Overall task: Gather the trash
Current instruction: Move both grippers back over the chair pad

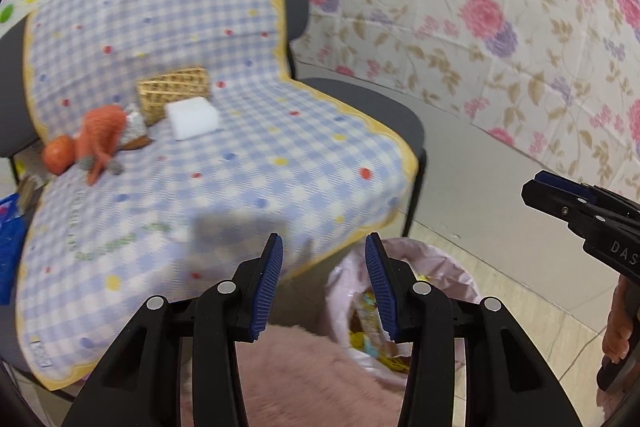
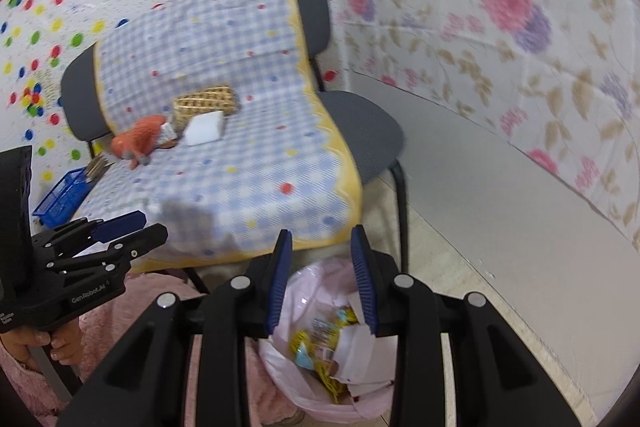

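Both grippers hover empty over the bin bag, wrappers already inside.

The left gripper [image 1: 324,287] and right gripper [image 2: 322,281] each hold their jaws parted with nothing between them, poised above the pink trash bag [image 2: 320,399] on the floor by the chair, so dropped litter lands inside. On the checked blanket [image 1: 248,155] sit 3 things near each other: a white sponge block [image 1: 192,123], a wicker basket [image 1: 174,93] and an orange knitted toy [image 1: 98,139].
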A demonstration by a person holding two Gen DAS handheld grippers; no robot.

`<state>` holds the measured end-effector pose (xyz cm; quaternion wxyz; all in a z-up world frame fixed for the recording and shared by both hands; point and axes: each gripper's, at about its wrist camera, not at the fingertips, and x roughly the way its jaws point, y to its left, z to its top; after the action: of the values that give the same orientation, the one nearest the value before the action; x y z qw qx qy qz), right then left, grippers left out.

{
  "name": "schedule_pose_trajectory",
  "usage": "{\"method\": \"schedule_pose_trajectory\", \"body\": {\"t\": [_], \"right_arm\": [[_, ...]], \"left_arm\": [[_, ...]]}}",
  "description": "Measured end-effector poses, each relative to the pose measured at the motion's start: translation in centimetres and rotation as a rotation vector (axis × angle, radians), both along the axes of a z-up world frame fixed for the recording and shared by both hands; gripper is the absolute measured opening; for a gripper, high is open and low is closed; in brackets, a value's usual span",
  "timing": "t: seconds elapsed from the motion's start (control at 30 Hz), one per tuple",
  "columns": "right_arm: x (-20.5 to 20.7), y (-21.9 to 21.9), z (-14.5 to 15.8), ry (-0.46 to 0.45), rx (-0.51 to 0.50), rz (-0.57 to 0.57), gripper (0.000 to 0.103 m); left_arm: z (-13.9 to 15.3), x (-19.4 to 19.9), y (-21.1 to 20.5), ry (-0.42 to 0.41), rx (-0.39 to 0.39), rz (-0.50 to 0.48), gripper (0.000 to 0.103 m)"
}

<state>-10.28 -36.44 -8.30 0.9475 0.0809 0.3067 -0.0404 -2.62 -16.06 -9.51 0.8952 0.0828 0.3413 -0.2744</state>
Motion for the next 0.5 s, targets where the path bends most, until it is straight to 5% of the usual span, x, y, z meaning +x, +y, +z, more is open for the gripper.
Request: {"method": "schedule_pose_trajectory", "body": {"t": [0.5], "right_arm": [[8.0,7.0,2.8,-0.010,-0.029,0.167,0.030]], "left_arm": [[3.3,5.0,11.1,-0.026,0.074,0.294,0.045]]}}
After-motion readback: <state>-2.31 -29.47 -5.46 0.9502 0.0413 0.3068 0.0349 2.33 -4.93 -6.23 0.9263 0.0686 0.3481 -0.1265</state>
